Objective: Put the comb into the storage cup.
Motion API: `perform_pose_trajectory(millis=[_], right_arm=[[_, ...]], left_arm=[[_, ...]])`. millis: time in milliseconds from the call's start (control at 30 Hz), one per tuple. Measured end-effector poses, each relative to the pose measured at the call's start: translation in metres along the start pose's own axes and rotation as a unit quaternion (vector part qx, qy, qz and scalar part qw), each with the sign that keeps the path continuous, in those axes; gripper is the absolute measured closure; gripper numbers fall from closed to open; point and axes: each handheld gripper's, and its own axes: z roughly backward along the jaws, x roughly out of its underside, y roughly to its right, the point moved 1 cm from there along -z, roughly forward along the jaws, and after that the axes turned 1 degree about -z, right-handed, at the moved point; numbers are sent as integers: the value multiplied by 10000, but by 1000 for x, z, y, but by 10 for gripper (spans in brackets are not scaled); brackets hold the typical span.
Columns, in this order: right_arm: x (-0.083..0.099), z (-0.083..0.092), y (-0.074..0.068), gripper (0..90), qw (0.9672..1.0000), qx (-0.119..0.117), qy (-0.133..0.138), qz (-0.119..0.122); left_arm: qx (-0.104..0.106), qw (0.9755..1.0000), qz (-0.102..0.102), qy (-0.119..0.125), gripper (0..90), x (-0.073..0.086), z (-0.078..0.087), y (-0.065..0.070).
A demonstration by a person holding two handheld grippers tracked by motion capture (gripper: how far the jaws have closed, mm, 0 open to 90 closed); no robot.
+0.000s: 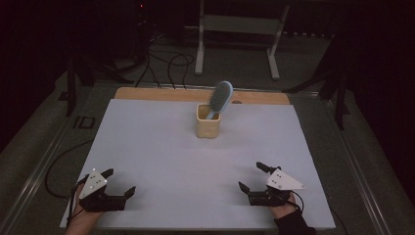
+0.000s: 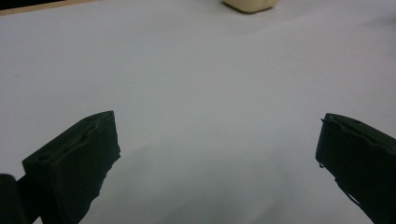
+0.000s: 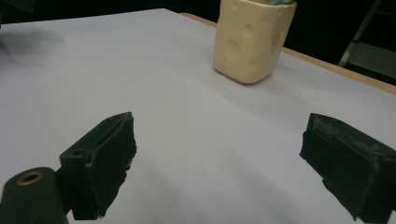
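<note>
A cream cup (image 1: 208, 122) stands upright toward the far middle of the white table cover (image 1: 147, 147), with a blue hairbrush (image 1: 220, 98) leaning in it, bristle head up and tilted right. The left gripper (image 1: 120, 182) and right gripper (image 1: 248, 177) rest near the table's near edge (well apart from the cup and from each other), each with its jaws spread wide and holding nothing.

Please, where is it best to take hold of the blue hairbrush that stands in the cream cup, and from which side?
Probably grip the hairbrush by its exposed head, coming from above. Its handle sits inside the cup, and the head leans up and right, clear of the rim.
</note>
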Motion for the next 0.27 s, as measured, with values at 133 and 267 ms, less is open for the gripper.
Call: perform_pose_trajectory(millis=[133, 267], right_arm=[[0, 0, 0, 96, 10000, 11, 20, -1], [0, 1, 0, 96, 10000, 8, 12, 2]], left_arm=[[11, 10000, 5, 7, 0, 0, 1, -1], [31, 10000, 16, 25, 0, 0, 1, -1]])
